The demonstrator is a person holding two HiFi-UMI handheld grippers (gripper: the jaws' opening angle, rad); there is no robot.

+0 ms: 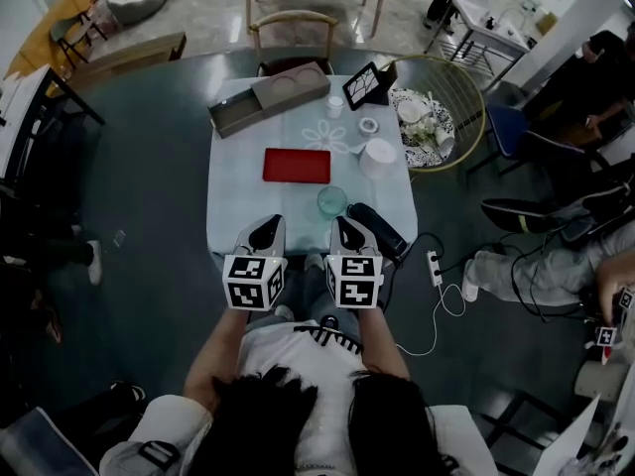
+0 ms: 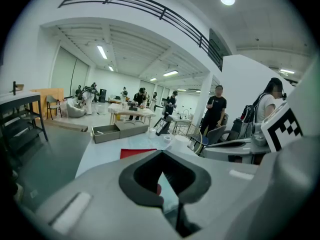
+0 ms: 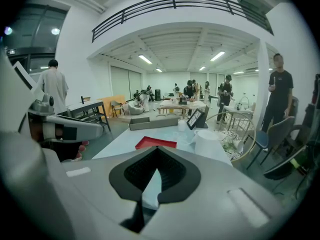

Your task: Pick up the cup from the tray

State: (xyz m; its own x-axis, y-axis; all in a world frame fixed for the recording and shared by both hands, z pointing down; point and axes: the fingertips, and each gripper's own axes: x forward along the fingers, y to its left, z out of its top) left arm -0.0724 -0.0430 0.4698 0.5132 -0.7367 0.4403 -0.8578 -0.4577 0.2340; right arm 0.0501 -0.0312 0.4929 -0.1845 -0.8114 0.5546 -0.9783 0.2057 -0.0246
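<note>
Both of my tongs are clenched with nothing in them: in each gripper view the dark pads meet at the tips. The left tongs and right tongs sit side by side over the near edge of the surface, a pale cloth-covered table on a dark floor.

The glass cup stands just ahead of the right tongs, on the cloth and apart from the red tray, which lies further ahead, between the two tongs' lines. A black object lies just right of the right tongs (I can't tell what it is). Beyond the tray are a white tub, a long open box and a propped dark frame.

Off to the right of the surface stands a gold wire basket, and a power strip lies on the floor. A wooden chair faces me across the surface. People stand and sit about the white-walled hall.
</note>
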